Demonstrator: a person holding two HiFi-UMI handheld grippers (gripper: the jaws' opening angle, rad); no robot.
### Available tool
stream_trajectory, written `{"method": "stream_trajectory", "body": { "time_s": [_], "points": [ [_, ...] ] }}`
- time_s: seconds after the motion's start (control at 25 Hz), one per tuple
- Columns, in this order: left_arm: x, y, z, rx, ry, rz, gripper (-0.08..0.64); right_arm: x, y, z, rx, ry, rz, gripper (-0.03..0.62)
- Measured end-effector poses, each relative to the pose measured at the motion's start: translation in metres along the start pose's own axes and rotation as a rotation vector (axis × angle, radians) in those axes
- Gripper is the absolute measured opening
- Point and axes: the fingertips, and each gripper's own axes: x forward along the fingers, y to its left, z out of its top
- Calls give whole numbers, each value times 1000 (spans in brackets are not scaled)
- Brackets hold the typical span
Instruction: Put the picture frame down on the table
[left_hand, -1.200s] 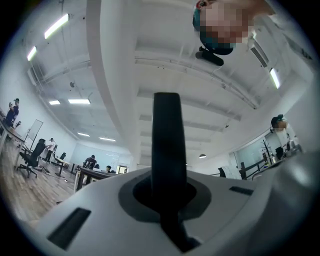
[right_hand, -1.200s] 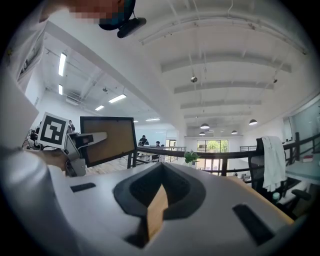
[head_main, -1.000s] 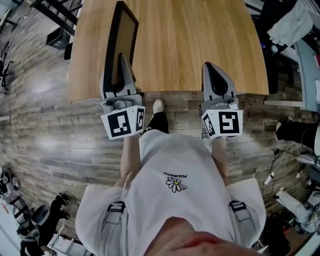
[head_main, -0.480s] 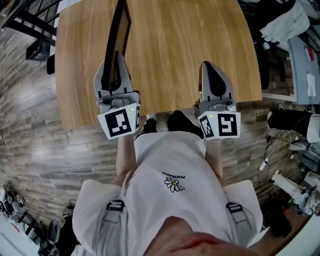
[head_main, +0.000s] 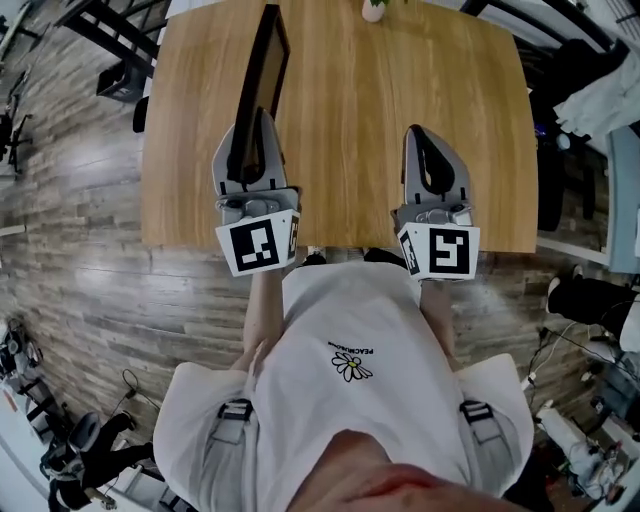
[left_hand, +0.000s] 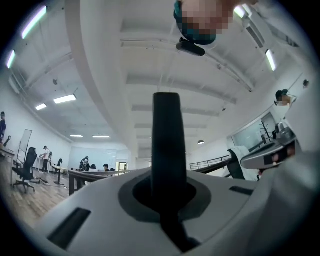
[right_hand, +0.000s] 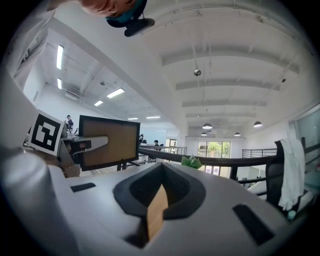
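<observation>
The picture frame (head_main: 262, 75) has a black rim and a brown face. It stands on edge above the wooden table (head_main: 370, 120), left of the middle. My left gripper (head_main: 250, 150) is shut on its near end, and in the left gripper view the frame's edge (left_hand: 166, 145) rises as a dark bar from between the jaws of that gripper (left_hand: 166, 192). The right gripper view shows the frame's brown face (right_hand: 110, 141) at left. My right gripper (head_main: 432, 160) hovers over the table's near right part, shut and holding nothing (right_hand: 159, 195).
A small potted plant (head_main: 374, 8) sits at the table's far edge, also green in the right gripper view (right_hand: 192, 161). The table's near edge (head_main: 340, 246) lies just under the gripper bodies. Dark furniture (head_main: 120, 75) stands on the floor at left, and clothing on a chair (head_main: 610, 95) at right.
Both grippers have moved forward from the table's near edge to further over the tabletop. The frame stays held on edge in the left gripper. The plant has come into view.
</observation>
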Motion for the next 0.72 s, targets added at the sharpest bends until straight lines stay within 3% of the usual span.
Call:
{"method": "stream_trajectory", "body": {
  "time_s": [0.28, 0.48, 0.72],
  "points": [
    [1, -1, 18, 26, -27, 61, 23, 9, -8, 7, 88, -62, 72, 9],
    [4, -13, 13, 35, -14, 75, 23, 4, -14, 10, 62, -82, 114, 9],
    [11, -30, 24, 177, -8, 73, 23, 4, -18, 11, 48, -85, 108, 9]
  ]
}}
